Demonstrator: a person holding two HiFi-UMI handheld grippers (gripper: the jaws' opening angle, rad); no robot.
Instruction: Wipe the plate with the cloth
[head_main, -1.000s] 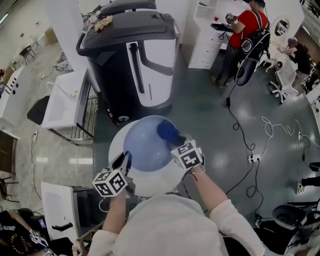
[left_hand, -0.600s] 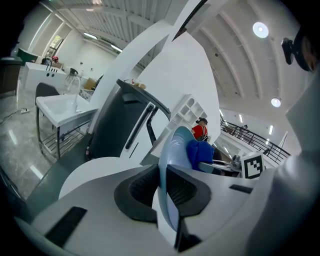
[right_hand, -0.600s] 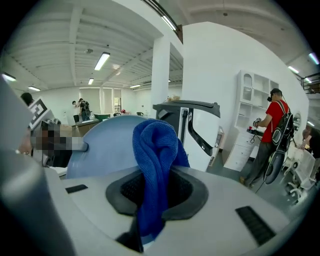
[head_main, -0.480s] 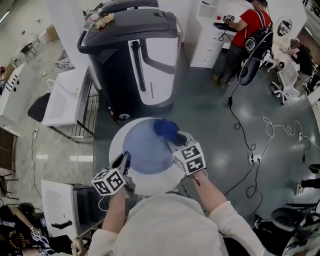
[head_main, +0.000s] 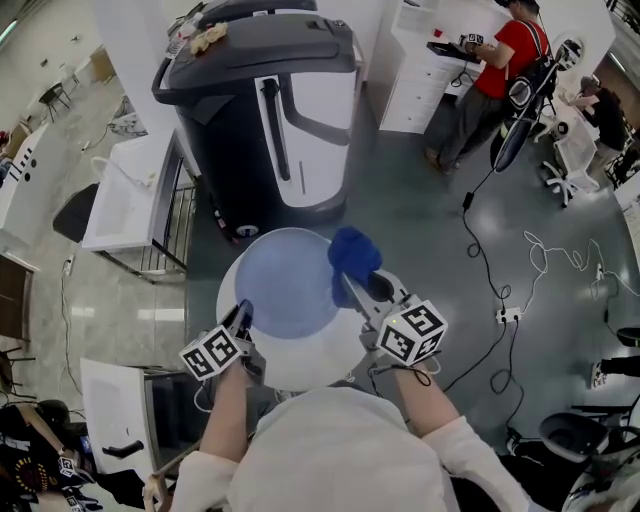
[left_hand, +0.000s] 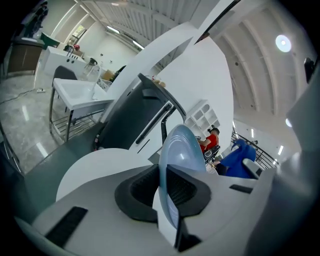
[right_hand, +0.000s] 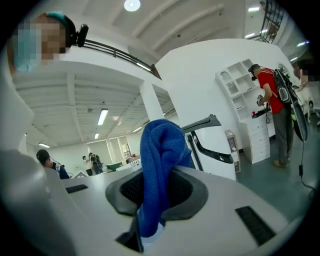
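At centre frame in the head view, the left gripper (head_main: 240, 318) clenches the near rim of the pale blue plate (head_main: 285, 285) above a round white table (head_main: 310, 368). The right gripper (head_main: 368, 292) grasps a bunched blue cloth (head_main: 352, 255) by the plate's right edge. Pinched at one thin edge, the plate could twist or slip if the cloth presses hard. It looks smooth, glossy and unmarked.

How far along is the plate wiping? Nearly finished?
Done: the left hand-held gripper is clamped on the rim of the pale blue round plate, the right hand-held gripper on the bunched blue cloth. In hand: the cloth is beside the plate's right edge, apparently off it. Left: unclear; the plate shows no visible dirt.
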